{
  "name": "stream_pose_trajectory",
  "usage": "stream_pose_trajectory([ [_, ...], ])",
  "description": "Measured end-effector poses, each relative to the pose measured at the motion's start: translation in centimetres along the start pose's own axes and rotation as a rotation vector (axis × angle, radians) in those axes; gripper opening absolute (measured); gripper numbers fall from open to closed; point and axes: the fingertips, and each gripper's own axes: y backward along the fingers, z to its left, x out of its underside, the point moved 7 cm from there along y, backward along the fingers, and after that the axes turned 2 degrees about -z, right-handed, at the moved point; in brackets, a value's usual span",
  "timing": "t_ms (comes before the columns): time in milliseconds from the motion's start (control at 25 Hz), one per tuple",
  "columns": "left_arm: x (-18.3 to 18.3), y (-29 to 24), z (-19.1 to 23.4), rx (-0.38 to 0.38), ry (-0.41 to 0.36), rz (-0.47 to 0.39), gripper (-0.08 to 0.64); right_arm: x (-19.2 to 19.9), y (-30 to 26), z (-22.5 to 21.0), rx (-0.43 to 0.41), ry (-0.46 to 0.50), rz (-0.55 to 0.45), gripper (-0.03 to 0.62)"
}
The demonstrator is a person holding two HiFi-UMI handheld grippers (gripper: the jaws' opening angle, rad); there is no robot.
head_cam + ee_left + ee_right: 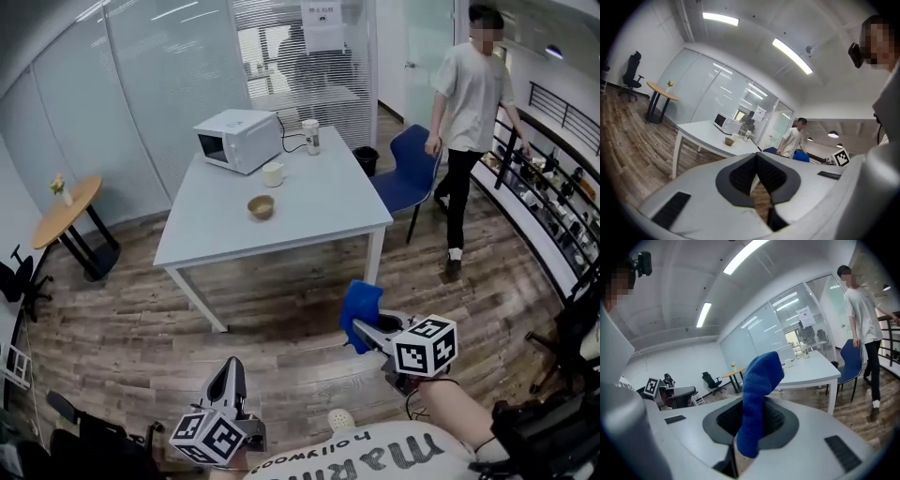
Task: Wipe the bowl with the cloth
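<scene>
Head view: wood-plank floor [281, 309], glass partition walls. One white table [319, 211] at upper centre, one round wooden table [70, 208] at far left, one blue chair [408, 169] at the white table's right end. One person [469, 103] stands at upper right. On the white table: one microwave [237, 140], two cups [273, 174], and one bowl [261, 206] sitting alone near the middle. It's too small to read what's inside. Left gripper [228, 375] is at the bottom left and right gripper [364, 330] at lower centre-right, both over the floor, well apart from the table. One blue cloth [360, 307] sticks up from the right gripper.

Left gripper view: left gripper [757, 168] jaws pressed together, no object in them. White table, microwave and bowl [728, 140] are mid-frame beyond the tips. Round table and a black office chair [633, 70] are at left.

Right gripper view: right gripper [750, 423] jaws are pinching the cloth [759, 394], which stands up between them and folds over at the top. White table [811, 369] is right of centre.
</scene>
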Motion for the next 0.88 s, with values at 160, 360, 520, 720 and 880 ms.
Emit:
stream_pose_trajectory([
  [160,-1.1,-3.6,0.7,-0.009,-0.019,-0.027,-0.006,-2.8,-2.8,-3.0,-0.019,0.018,-0.016,0.061],
  [360,-1.7,-6.6,2.3,-0.055,-0.016,-0.053,-0.006,-4.6,-6.5,-5.9,-0.048,0.023,-0.023,0.061],
  [520,-1.8,-8.5,3.8,-0.092,0.000,-0.060,-0.006,-4.9,-8.7,-7.7,-0.048,0.017,0.001,0.061],
  [720,-0.3,-9.8,5.2,-0.108,0.039,-0.022,-0.006,-3.6,-10.4,-8.7,-0.055,-0.006,0.045,0.061],
  [880,0.4,-11.4,6.5,-0.099,0.060,0.037,-0.006,-2.9,-12.2,-9.5,-0.041,-0.037,0.070,0.061],
])
